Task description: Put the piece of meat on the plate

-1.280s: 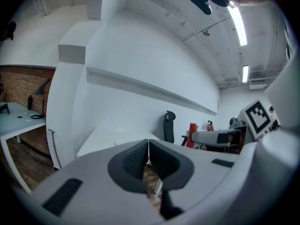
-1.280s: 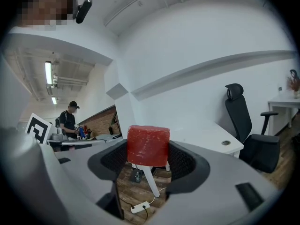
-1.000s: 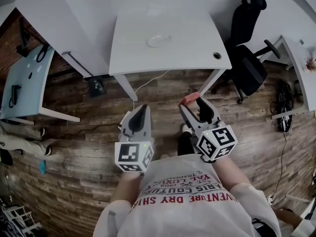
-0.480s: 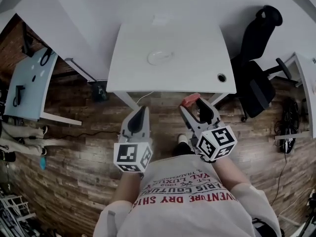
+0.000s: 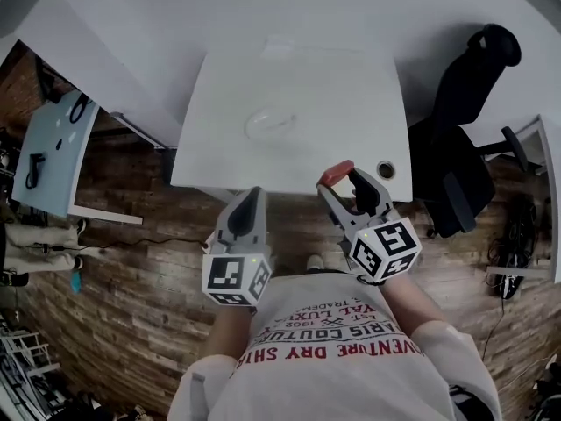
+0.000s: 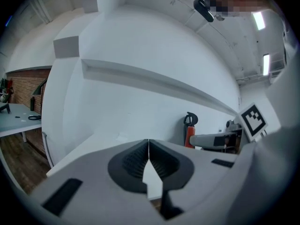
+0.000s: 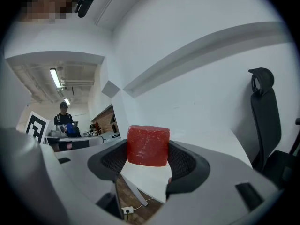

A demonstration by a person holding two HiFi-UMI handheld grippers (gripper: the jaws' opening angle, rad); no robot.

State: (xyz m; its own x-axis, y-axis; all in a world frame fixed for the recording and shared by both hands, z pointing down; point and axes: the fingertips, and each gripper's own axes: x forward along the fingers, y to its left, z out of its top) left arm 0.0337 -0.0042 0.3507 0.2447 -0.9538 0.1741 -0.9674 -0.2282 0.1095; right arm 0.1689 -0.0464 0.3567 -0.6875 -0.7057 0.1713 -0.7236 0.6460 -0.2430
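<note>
A red block of meat point(image 7: 148, 145) sits clamped between the jaws of my right gripper point(image 7: 149, 153); in the head view the meat point(image 5: 336, 174) pokes out of the right gripper point(image 5: 344, 183) at the near edge of the white table point(image 5: 351, 103). A white plate point(image 5: 271, 123) lies near the middle of that table, beyond both grippers. My left gripper point(image 5: 247, 207) hovers at the table's front edge with its jaws pressed together and nothing in them; in its own view the left gripper point(image 6: 148, 159) is shut.
A black office chair point(image 5: 469, 117) stands right of the table. A cable hole point(image 5: 385, 170) lies at the table's near right corner. A pale blue desk point(image 5: 50, 152) with small items stands at the left. Wooden floor point(image 5: 131, 279) runs below.
The table has come nearer in the head view; both grippers now reach its front edge. The right gripper has kept hold of the meat, and the left has stayed shut.
</note>
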